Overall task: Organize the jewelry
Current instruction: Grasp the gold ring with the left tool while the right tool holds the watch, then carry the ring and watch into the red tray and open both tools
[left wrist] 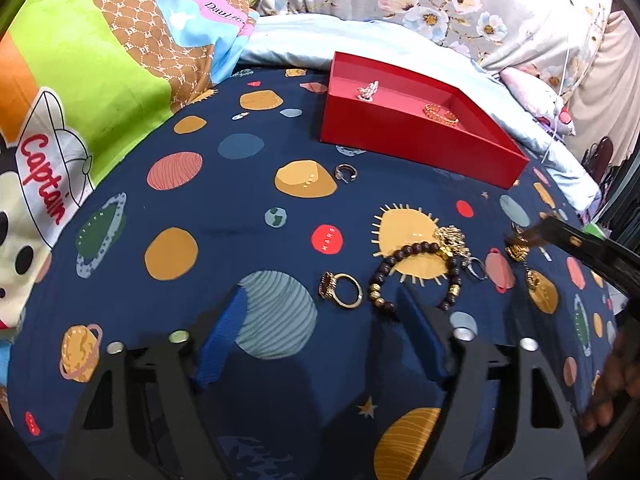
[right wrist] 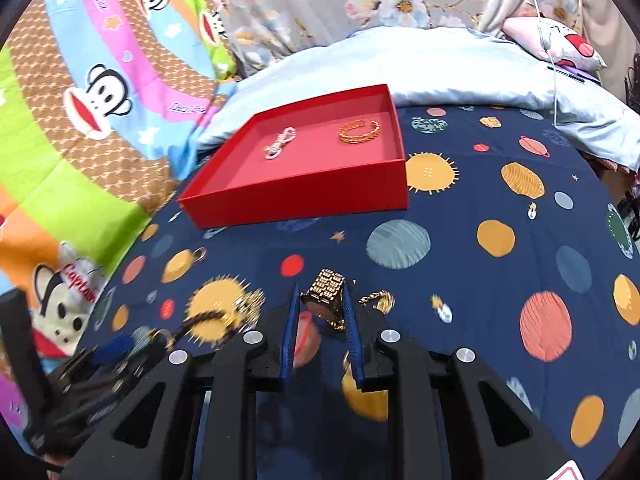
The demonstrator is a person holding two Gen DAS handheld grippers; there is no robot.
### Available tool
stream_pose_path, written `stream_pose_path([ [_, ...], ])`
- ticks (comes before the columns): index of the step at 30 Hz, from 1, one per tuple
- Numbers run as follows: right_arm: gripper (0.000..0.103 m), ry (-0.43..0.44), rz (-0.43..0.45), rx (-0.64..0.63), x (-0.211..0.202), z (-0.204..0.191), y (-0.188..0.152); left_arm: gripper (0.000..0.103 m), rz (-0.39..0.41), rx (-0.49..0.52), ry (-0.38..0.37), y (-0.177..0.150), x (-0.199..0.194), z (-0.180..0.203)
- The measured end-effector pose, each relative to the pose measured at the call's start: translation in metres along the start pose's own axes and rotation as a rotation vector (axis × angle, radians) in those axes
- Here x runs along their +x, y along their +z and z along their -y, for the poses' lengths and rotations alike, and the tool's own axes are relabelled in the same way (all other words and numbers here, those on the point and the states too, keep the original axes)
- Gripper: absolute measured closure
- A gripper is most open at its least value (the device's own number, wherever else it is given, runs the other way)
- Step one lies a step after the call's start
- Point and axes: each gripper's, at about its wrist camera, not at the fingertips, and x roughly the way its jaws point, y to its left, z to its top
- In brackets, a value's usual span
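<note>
Navy bedding (right wrist: 472, 280) printed with planets covers the bed, with a cartoon quilt (left wrist: 100, 60) and floral fabric behind it. On this sheet sits a red tray (right wrist: 304, 196), the landmark here; inside it lie a white bracelet (right wrist: 280, 142) toward its left and a gold chain bracelet (right wrist: 358, 130) toward its right, apart from each other. The right gripper (right wrist: 322, 308) reaches forward, low over the bedding on the near side of the tray, its jaws clenched on a gold watch (right wrist: 326, 292) whose link band stands up between the blue pads (right wrist: 291, 336); whether the watch is clear of the sheet cannot be told. A small gold piece (right wrist: 380, 300) lies just right of those pads. The left gripper (left wrist: 320, 312) hovers level above the sheet, pointing toward the tray, its jaws released and spread wide with nothing between them. In front of the tray, nearer the left gripper, lie a gold ring (left wrist: 342, 290), a dark bead bracelet (left wrist: 416, 276) and a gold cluster (left wrist: 452, 240) touching its beads. A small hoop (left wrist: 346, 172) rests just before the tray's near wall. In the left wrist view the right gripper enters from the right edge, blurred.
</note>
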Motion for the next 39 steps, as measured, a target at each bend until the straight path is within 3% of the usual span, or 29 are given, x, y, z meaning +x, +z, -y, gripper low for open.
stream_pose_path([
  [7, 0.083, 0.032, -0.011, -0.026, -0.019, -0.008, -0.016, 0.057, -0.005, 0.021, 0.020, 0.006, 0.005, -0.002],
  [12, 0.083, 0.050, -0.024, -0.034, -0.021, -0.013, -0.021, 0.084, -0.010, 0.050, 0.008, 0.007, 0.007, 0.001],
  [15, 0.082, 0.054, -0.026, -0.039, -0.021, -0.015, -0.022, 0.094, -0.016, 0.057, -0.012, 0.006, 0.007, 0.003],
  [29, 0.083, 0.054, 0.004, -0.043, -0.036, -0.013, -0.017, 0.096, 0.019, 0.072, -0.049, 0.013, -0.018, 0.013],
  [34, 0.083, 0.045, 0.036, -0.059, -0.044, -0.012, -0.005, 0.096, 0.062, 0.097, -0.071, 0.034, -0.035, 0.020],
  [39, 0.083, 0.050, 0.081, -0.079, -0.046, -0.006, 0.031, 0.096, 0.118, 0.134, -0.092, 0.075, -0.043, 0.031],
])
